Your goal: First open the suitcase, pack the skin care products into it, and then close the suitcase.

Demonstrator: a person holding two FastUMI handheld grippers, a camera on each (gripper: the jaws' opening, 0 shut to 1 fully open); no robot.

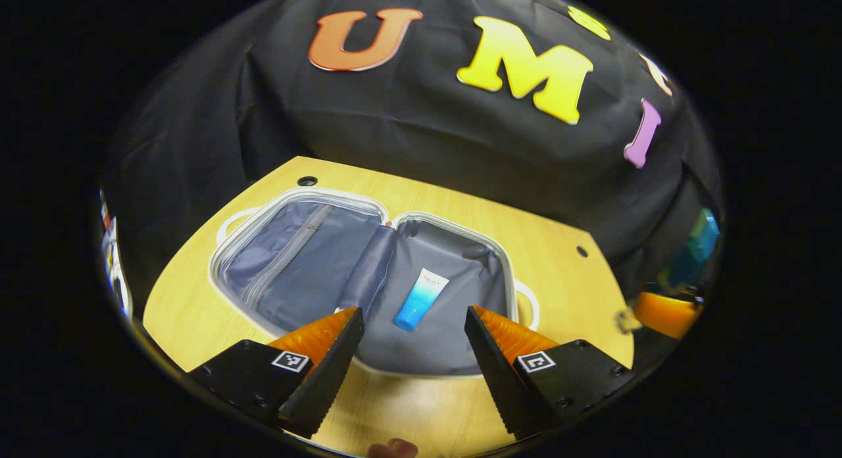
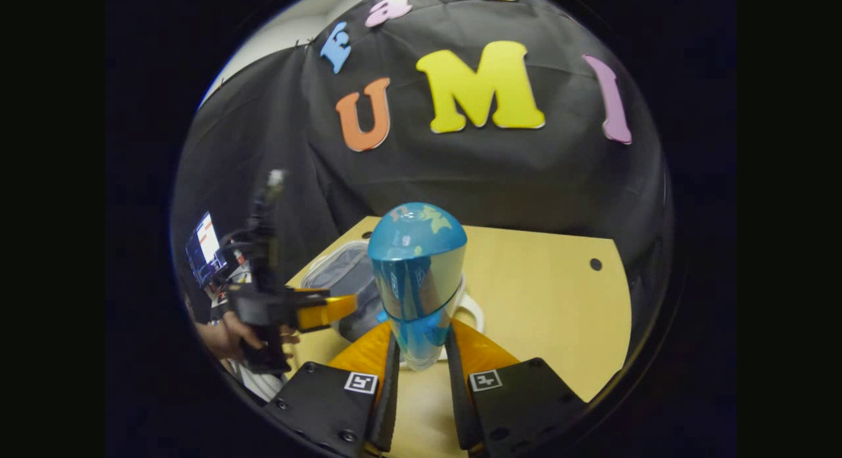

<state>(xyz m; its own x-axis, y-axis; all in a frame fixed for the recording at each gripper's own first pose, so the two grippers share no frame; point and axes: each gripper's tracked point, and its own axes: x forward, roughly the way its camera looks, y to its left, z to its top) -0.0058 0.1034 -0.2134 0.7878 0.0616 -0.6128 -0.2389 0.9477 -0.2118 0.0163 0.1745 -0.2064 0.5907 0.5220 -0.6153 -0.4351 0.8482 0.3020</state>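
Blue glossy plastic, so this bottle (image 2: 417, 280) feels slippery and light but stiff. My right hand-held gripper (image 2: 421, 353) pinches it low on the body, upright, above the worktop (image 2: 546, 300) beside the suitcase (image 1: 316, 247). I'd keep the grip low and firm, since it looks top-heavy. My left hand-held gripper (image 1: 413, 330) hangs wide open over the case, where a tube (image 1: 421, 299) already lies.

Open suitcase (image 1: 368, 274), one tube (image 1: 421, 299) inside
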